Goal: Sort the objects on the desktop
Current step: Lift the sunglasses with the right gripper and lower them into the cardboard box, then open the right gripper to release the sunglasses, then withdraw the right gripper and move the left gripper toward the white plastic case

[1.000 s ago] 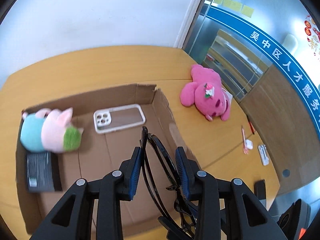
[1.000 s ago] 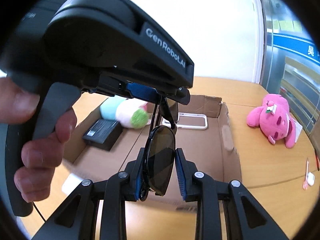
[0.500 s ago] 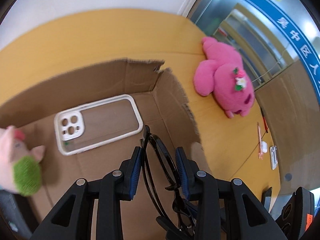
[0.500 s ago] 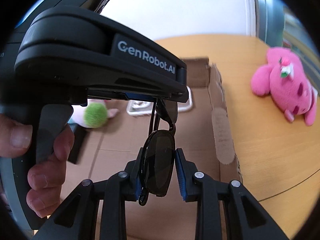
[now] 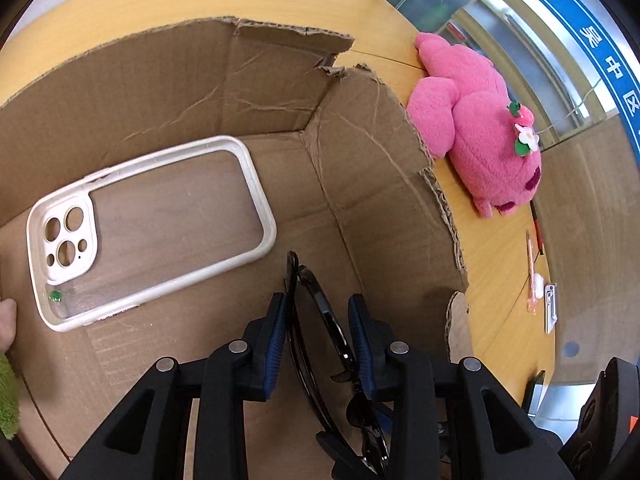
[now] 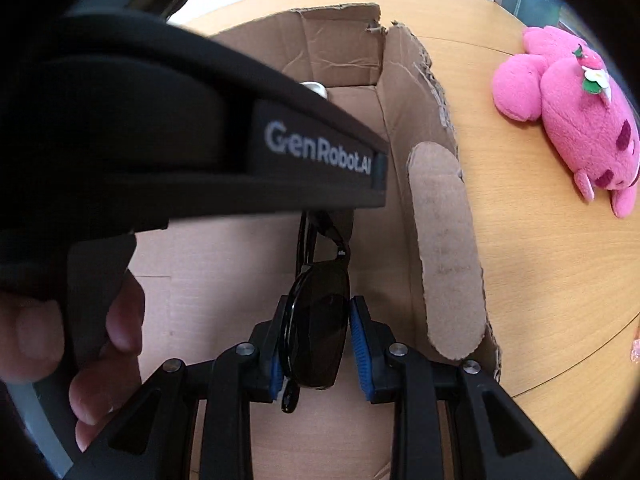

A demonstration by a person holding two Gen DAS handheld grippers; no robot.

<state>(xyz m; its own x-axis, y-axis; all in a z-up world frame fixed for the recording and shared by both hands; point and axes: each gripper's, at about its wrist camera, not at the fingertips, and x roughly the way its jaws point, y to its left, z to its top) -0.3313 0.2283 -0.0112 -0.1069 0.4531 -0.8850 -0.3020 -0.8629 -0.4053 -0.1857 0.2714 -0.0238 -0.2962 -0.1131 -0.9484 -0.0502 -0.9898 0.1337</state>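
Grippers, left (image 5: 320,316) and right (image 6: 316,332), angle down into the cardboard box (image 5: 360,152), jaws narrowly clamping black sunglasses (image 6: 316,340). Only the left view shows the phone case (image 5: 152,232).

A white-rimmed clear phone case (image 5: 148,232) lies in the torn brown cardboard box (image 5: 380,152), ahead-left of the left tool (image 5: 320,332); a pink plush toy (image 5: 480,136) lies on the wooden surface (image 5: 496,256), outside to its right.

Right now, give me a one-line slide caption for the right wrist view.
Both grippers, right gripper and left gripper, hold black sunglasses over the cardboard box; pink plush lies outside.
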